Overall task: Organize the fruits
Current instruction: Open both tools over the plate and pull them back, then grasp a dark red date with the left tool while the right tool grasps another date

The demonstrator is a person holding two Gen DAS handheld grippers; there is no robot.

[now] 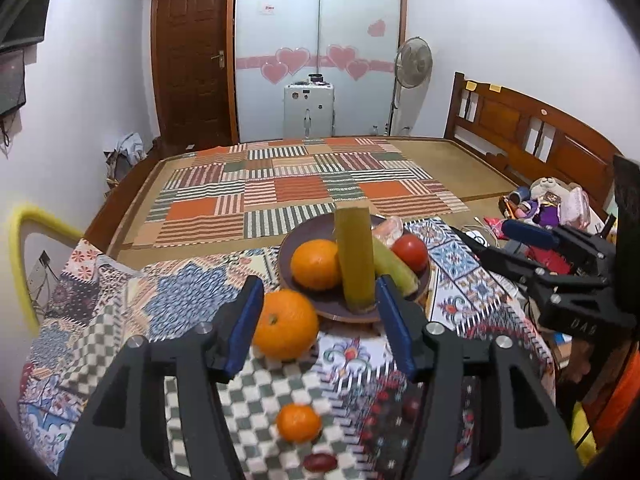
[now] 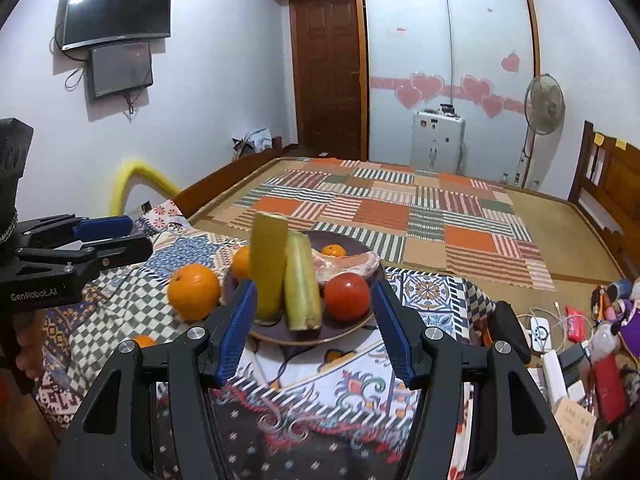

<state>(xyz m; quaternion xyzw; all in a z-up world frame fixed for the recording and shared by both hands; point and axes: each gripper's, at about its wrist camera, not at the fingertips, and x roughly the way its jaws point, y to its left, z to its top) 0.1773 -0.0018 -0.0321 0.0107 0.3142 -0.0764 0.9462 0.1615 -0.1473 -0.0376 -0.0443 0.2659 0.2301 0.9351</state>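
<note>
Landmark: the dark plate (image 1: 288, 258); all positions referenced to it.

Nearest to my left gripper (image 1: 320, 322), well on the near side of the plate: a small dark red fruit (image 1: 319, 462), then a small mandarin (image 1: 299, 423) on the checked cloth (image 1: 256, 396); both lie low between the finger arms, short of the pads.

Next out: the large orange (image 1: 285, 325), just off the plate's near-left rim; I judge it the next pick; round, so no long axis to align; it sits left of centre between the left fingers, close to the left pad; a small shift left should centre it.

Left jaws wide apart, holding nothing; right gripper (image 2: 316, 328) likewise spread and empty, aimed at the plate's near rim (image 2: 280, 338).

The left hand is nearer the orange (image 2: 194, 291); from the right wrist it lies off the plate's left side, outside those fingers.

On the plate: an orange (image 1: 314, 264), two upright green-yellow stalks (image 1: 354, 258), a red tomato (image 1: 410, 252); at the far rim, a pinkish piece (image 2: 348, 266) and another mandarin (image 2: 334, 251).
</note>
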